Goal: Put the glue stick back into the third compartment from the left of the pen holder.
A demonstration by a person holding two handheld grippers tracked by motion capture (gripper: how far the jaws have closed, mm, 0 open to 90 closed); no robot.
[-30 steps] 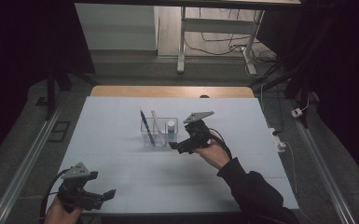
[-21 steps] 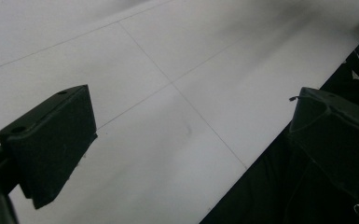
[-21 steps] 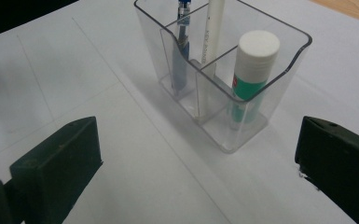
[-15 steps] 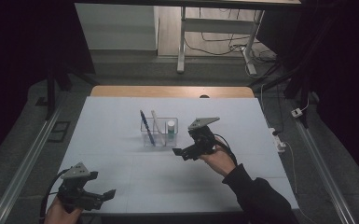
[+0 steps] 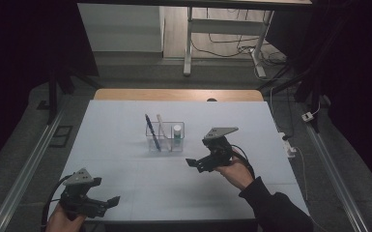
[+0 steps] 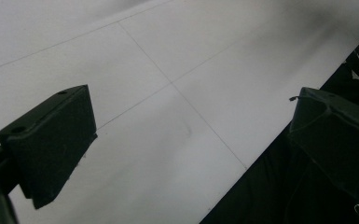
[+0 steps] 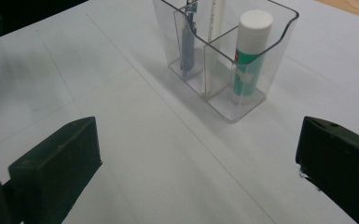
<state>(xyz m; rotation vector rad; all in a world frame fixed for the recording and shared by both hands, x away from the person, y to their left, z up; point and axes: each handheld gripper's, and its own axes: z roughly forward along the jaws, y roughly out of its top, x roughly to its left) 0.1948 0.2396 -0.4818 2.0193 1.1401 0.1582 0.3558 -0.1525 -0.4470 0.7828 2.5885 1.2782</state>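
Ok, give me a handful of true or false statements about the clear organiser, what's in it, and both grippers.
1. The clear plastic organiser holds a white-capped green glue stick in one compartment. True.
2. The right gripper is shut on the glue stick. False: its fingers stand wide apart and empty, short of the organiser.
3. A dark blue pen stands tilted in the organiser. True.
4. The left gripper rests beside the organiser. False: it sits at the near edge of the white table, far from it.
5. The organiser lies tipped over. False: it stands upright.
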